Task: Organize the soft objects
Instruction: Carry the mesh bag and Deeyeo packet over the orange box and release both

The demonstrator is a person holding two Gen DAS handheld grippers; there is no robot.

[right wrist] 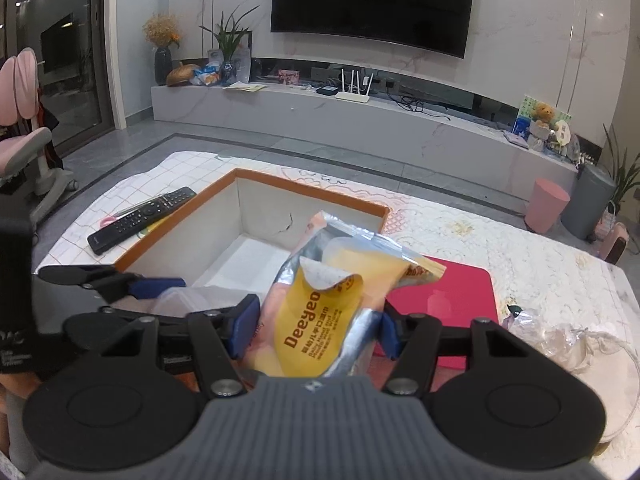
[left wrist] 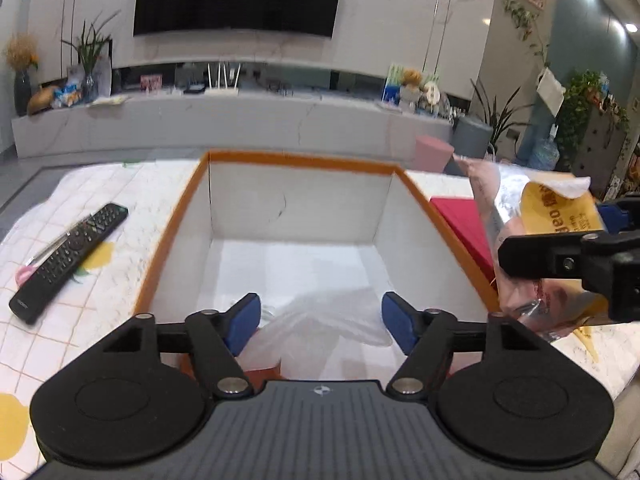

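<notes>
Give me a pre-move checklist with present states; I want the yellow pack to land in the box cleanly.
1. Right gripper clamps the yellow pack: ok.
2. Left gripper open, pads off the clear plastic bag: ok.
3. Free floor in the orange-rimmed box: ok.
4. Pack already over the box: not ok, beside its right wall.
5. Left gripper out of the drop path: not ok.
6. Pack sealed: cannot tell.
</notes>
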